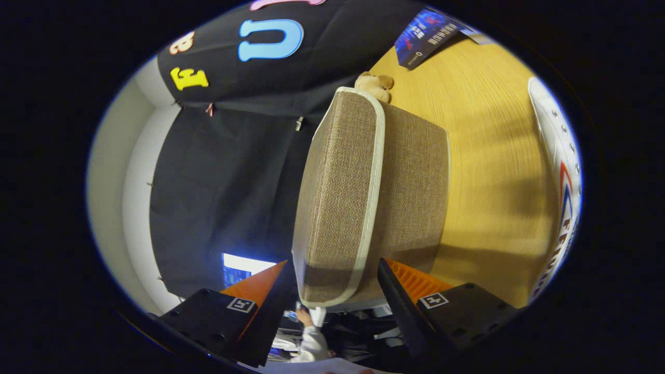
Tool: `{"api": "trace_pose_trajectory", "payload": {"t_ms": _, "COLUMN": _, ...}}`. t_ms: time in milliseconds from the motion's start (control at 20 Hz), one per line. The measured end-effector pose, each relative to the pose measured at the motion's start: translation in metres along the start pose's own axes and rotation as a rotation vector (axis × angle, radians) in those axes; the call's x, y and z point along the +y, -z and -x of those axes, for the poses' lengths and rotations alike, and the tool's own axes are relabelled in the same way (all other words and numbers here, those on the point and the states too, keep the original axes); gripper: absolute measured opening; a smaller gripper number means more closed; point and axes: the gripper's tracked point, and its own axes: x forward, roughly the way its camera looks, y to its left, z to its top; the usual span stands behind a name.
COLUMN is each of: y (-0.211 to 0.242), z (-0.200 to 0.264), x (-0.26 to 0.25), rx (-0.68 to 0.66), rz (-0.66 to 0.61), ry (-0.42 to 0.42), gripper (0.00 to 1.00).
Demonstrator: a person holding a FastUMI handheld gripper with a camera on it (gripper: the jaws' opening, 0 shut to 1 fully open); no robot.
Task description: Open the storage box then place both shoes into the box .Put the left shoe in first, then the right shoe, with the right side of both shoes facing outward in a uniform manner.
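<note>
Gripper view has the gripper spread wide around the storage box lid's near corner, touching nothing, a white shoe far right; next, I judge, pinch and lift.

Booth wall: black cloth, hung in panels and fastened at the seams with small clips. Beyond its edge, a plain pale wall with a lighter vertical band beside it. Surface: light wood grain, evenly lit, with soft shadows across it. A dark blue printed booklet lies at its far end, and a small tan plush toy sits near it. A bright screen glows low against the cloth. Below it, a person's pale sleeve, possibly at a desk; detail there is poor.
</note>
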Motion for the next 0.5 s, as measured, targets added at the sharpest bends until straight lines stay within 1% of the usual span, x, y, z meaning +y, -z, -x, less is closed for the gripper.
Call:
{"api": "trace_pose_trajectory", "payload": {"t_ms": 100, "y": -0.003, "z": -0.009, "x": 0.001, "rx": 0.008, "rz": -0.08, "ry": -0.043, "gripper": 0.98}}
{"api": "trace_pose_trajectory", "payload": {"t_ms": 300, "y": -0.005, "z": -0.01, "x": 0.001, "rx": 0.022, "rz": -0.16, "ry": -0.081, "gripper": 0.95}}
{"api": "trace_pose_trajectory", "payload": {"t_ms": 400, "y": -0.01, "z": -0.008, "x": 0.008, "rx": 0.02, "rz": -0.193, "ry": -0.119, "gripper": 0.95}}
{"api": "trace_pose_trajectory", "payload": {"t_ms": 500, "y": -0.015, "z": -0.005, "x": 0.013, "rx": 0.009, "rz": -0.219, "ry": -0.141, "gripper": 0.9}}
